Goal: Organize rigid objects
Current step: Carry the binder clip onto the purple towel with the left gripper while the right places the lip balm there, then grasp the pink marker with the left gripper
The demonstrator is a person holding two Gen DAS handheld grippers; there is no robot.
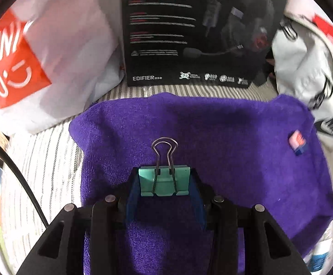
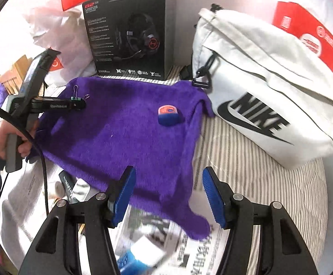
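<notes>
A green binder clip (image 1: pixel 164 183) with wire handles sits between the blue pads of my left gripper (image 1: pixel 163 174), which is shut on it just above a purple towel (image 1: pixel 235 137). From the right wrist the left gripper (image 2: pixel 78 104) shows over the towel's far left corner, the clip (image 2: pixel 76 98) at its tip and a hand (image 2: pixel 4 137) on its grip. A small pink and blue object (image 2: pixel 169 114) lies on the purple towel (image 2: pixel 120 137), right of centre; it also shows as a pink and blue object (image 1: pixel 298 143) near the towel's right edge. My right gripper (image 2: pixel 168 170) is open over the towel's near edge, nothing between its fingers.
A black headset box (image 2: pixel 129 34) stands behind the towel. A white Nike bag (image 2: pixel 269 96) lies to the right, a white and red plastic bag (image 1: pixel 40 57) to the left. Newspaper (image 2: pixel 189 252) lies at the near edge, on a striped cover (image 2: pixel 246 171). Red boxes (image 2: pixel 310 41) stand behind.
</notes>
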